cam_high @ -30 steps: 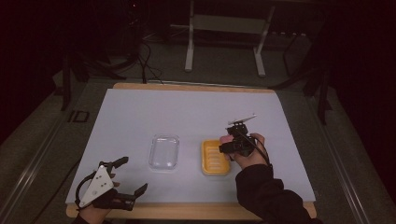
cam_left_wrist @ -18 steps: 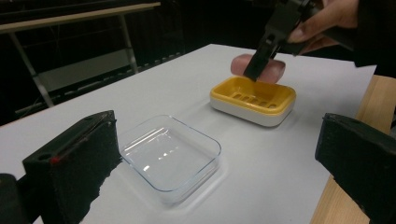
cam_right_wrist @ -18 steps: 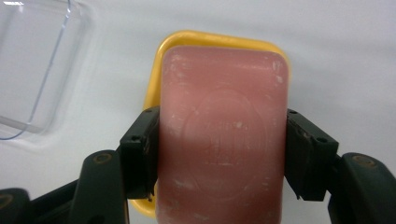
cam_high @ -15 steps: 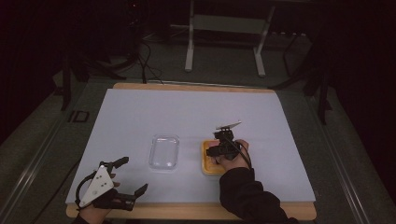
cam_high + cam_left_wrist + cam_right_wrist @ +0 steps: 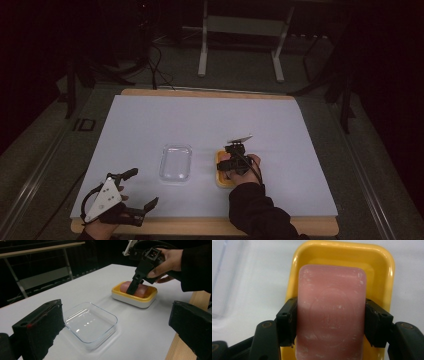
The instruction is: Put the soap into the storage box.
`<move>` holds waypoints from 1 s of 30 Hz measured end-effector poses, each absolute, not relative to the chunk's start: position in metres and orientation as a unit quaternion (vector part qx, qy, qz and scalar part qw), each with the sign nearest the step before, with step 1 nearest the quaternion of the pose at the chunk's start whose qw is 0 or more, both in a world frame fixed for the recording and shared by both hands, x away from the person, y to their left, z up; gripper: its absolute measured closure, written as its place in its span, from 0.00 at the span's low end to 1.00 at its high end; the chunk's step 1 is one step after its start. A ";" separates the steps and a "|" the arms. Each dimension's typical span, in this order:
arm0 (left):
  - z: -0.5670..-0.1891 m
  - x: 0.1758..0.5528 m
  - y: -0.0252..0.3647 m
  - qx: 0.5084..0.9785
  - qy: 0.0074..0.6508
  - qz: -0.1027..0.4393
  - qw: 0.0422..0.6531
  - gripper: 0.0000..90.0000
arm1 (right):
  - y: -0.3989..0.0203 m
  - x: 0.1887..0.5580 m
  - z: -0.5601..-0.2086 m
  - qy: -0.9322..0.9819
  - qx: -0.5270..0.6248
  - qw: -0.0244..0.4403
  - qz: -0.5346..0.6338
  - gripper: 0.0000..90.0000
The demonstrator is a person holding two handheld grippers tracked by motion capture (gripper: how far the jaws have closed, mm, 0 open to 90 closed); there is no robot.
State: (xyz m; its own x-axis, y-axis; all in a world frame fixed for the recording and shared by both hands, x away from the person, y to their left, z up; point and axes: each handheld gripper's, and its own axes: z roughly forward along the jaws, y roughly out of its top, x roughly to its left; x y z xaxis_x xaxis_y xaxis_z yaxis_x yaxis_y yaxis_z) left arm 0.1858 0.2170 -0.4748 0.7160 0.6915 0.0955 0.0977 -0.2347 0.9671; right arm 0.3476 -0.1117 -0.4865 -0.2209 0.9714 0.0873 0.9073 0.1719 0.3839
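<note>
Since a second ago, the right gripper (image 5: 329, 322) has come down over the table (image 5: 150, 120), pinching the pink soap (image 5: 331, 315) in the yellow dish (image 5: 342, 255). Beside the clear tray (image 5: 90, 323), the left gripper (image 5: 117, 327) stays spread, empty.

Dim lab: covered worktable (image 5: 150, 120), floor cables (image 5: 155, 65), stand (image 5: 240, 45).

Your right hand-held gripper (image 5: 331, 322) has its two black jaws pressed against the long sides of the pink soap bar (image 5: 331, 312), one jaw on each side. The bar lies flat inside the yellow dish (image 5: 342, 255), whose rim shows around it. You can see a clear container's edge (image 5: 222, 277) on the white table (image 5: 267, 270), beside the dish.
</note>
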 end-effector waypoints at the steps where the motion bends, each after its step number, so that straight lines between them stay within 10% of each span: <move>1: -0.475 0.186 0.217 0.740 0.267 0.266 0.558 0.00 | -0.112 0.347 -0.487 0.760 0.618 0.088 0.180 0.41; 23: -0.475 0.187 0.216 0.742 0.265 0.263 0.557 0.00 | -0.125 0.350 -0.462 0.777 0.586 0.107 0.204 0.34; 30: -0.476 0.187 0.215 0.744 0.263 0.259 0.557 0.00 | -0.134 0.349 -0.452 0.798 0.545 0.083 0.243 0.14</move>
